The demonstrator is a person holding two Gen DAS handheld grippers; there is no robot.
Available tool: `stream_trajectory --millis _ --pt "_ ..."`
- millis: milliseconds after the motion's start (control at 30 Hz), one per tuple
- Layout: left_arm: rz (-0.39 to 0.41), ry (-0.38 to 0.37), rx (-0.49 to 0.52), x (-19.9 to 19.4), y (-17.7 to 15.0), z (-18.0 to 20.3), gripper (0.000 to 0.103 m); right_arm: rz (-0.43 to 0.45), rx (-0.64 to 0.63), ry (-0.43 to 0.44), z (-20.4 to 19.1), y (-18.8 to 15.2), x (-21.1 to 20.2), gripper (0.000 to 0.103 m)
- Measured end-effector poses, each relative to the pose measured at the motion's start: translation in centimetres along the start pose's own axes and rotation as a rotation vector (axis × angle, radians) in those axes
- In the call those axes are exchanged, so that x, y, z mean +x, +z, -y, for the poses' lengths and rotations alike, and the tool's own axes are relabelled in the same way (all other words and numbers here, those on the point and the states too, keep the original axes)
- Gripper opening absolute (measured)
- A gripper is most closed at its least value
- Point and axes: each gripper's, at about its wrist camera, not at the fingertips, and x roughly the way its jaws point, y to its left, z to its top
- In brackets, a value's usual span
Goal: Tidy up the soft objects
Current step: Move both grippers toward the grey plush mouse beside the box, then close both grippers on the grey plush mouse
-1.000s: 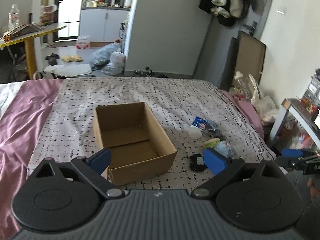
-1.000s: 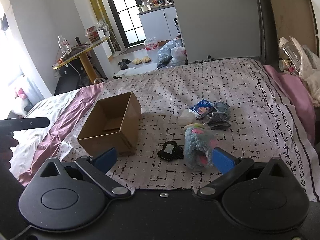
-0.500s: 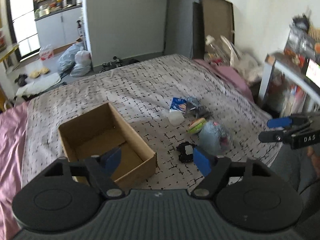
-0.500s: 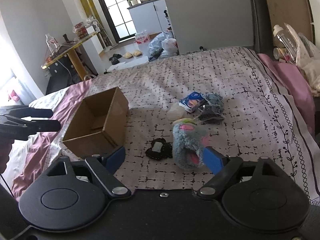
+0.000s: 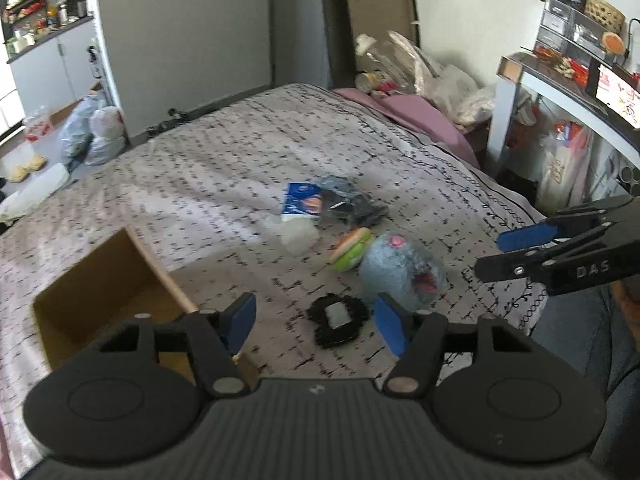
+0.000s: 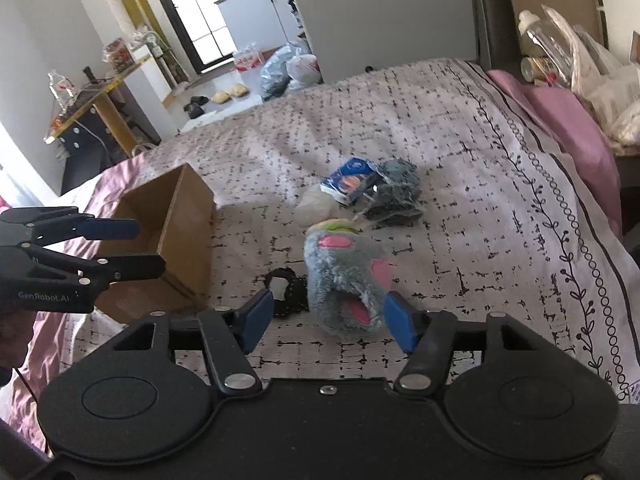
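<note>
An open cardboard box point(image 5: 100, 276) point(image 6: 176, 232) stands on the patterned bedspread point(image 5: 224, 184). Right of it lie a grey-blue plush slipper toy point(image 5: 400, 270) point(image 6: 346, 276), a black lacy piece point(image 5: 338, 318) point(image 6: 286, 290), a green-and-orange burger toy point(image 5: 352, 248), a blue packet point(image 5: 300, 202) point(image 6: 350, 184), a dark bagged bundle point(image 5: 352, 208) point(image 6: 396, 194) and a white pouch point(image 5: 298, 234). My left gripper point(image 5: 316, 322) is open over the black piece. My right gripper point(image 6: 330, 318) is open with the plush between its fingers, apart from it.
The bed's right edge drops to a pink sheet point(image 5: 424, 116) and a white desk point(image 5: 560, 80) with clutter. Bags and bottles sit at the headboard point(image 6: 560, 52). A yellow table point(image 6: 92, 100) and floor bags point(image 6: 288, 68) lie beyond the bed.
My left gripper has swung right, from over the box to over the black piece. My right gripper has moved forward, so the plush now lies between its fingers.
</note>
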Motion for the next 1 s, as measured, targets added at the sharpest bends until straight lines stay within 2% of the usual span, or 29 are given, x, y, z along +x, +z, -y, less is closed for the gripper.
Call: stream_trajectory --millis 67,167,300,467,600,767,1000 --pt "-0.013 -0.008 0.010 0.9 0.2 0.3 0.058 -0.010 0.009 -0.007 0.3 0.0 0.6 0.057" --pt "-0.022 -0.028 0.023 2.3 0.5 0.8 0.056 -0.032 0.037 -0.005 1.0 0.1 1.7 0.050" --pt "-0.048 -0.059 0.020 4.5 0.7 1.3 0.055 -0.051 0.079 -0.015 1.8 0.1 3.1 0.042" --pt "-0.084 -0.067 0.008 7.5 0.6 1.9 0.055 -0.084 0.132 -0.016 2.9 0.0 4.6 0.037" --pt "-0.119 -0.066 -0.011 9.9 0.5 2.4 0.055 -0.110 0.151 -0.021 3.4 -0.2 5.8 0.029" --pt "-0.129 -0.120 -0.042 11.4 0.6 2.9 0.055 -0.117 0.199 -0.037 4.5 -0.2 6.7 0.028" --pt "-0.133 -0.143 -0.035 12.4 1.0 3.6 0.055 -0.121 0.306 0.008 6.3 -0.1 8.0 0.026"
